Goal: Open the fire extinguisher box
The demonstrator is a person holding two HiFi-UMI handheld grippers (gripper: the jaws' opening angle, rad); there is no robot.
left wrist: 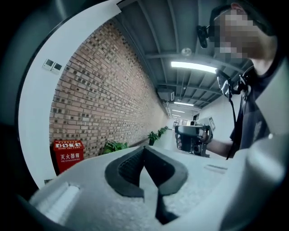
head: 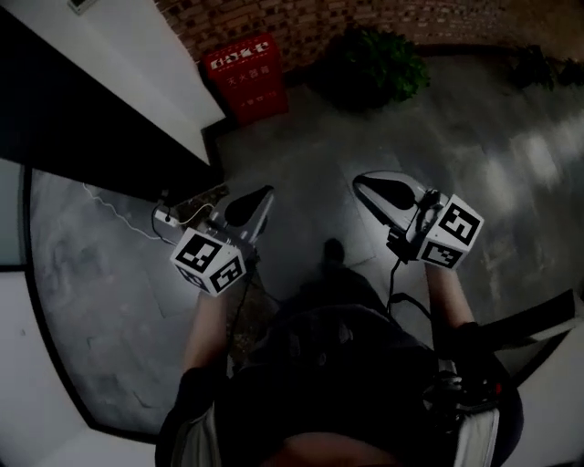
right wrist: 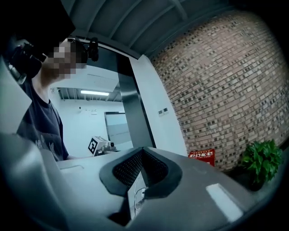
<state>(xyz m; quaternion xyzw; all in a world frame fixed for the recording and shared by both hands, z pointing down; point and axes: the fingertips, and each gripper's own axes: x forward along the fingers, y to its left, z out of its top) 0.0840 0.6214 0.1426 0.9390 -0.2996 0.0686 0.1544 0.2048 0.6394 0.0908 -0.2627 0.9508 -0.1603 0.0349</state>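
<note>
Zero steps done. Left gripper (head: 248, 208), right gripper (head: 383, 193): jaws together, empty, well apart from fire extinguisher box (head: 245, 77). Box apparently shut, on floor (head: 319, 164) against brick wall (head: 301, 27), beside plant (head: 370, 64). Remaining: approach, grip door, pull open.

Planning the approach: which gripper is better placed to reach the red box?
Left, likely: in the head view the left gripper lines up with the box; the right gripper is off to the side.
</note>
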